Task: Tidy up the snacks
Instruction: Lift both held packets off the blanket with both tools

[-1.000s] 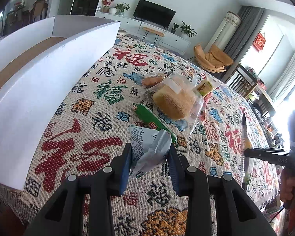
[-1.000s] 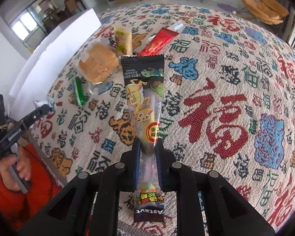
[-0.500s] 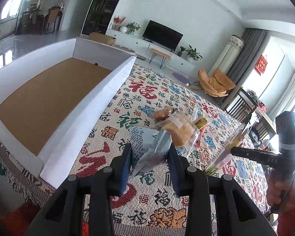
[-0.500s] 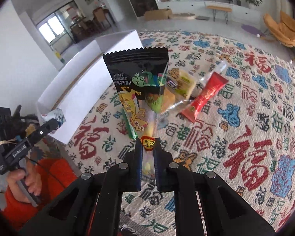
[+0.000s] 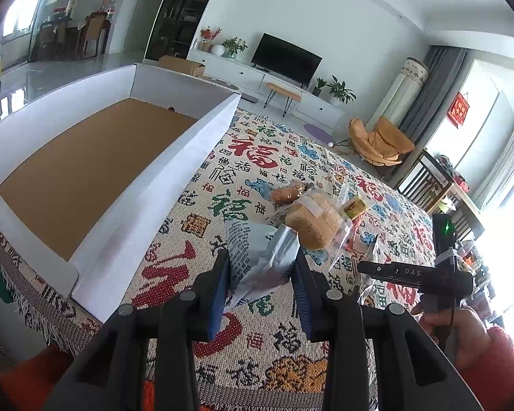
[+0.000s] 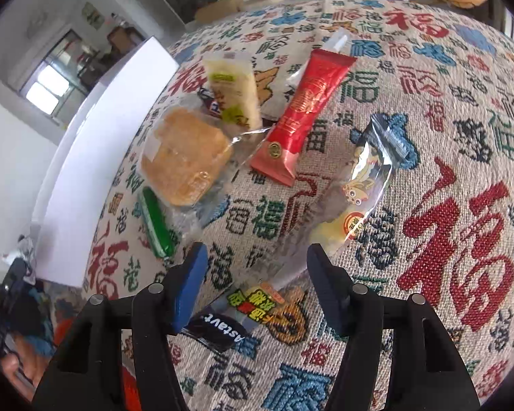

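Observation:
My left gripper point(image 5: 260, 274) is shut on a pale blue and white crumpled snack packet point(image 5: 257, 257), held above the cloth near the white box point(image 5: 126, 212) with a brown cardboard floor. My right gripper point(image 6: 257, 274) is open over the cloth. The long cartoon-printed packet point(image 6: 353, 202) lies blurred between and beyond its jaws, out of their grip. On the cloth lie a wrapped bun point(image 6: 185, 157), a red sachet point(image 6: 308, 113), a yellow-white bar point(image 6: 233, 89) and a green stick point(image 6: 154, 222).
The patterned tablecloth point(image 6: 445, 239) covers the table. The white box wall point(image 6: 96, 144) runs along the left side in the right wrist view. The right gripper shows at the right of the left wrist view point(image 5: 414, 274). Living-room furniture stands behind.
My right gripper has opened and let go of the long cartoon packet, which has dropped to the cloth. My left gripper has kept its packet and holds near the box.

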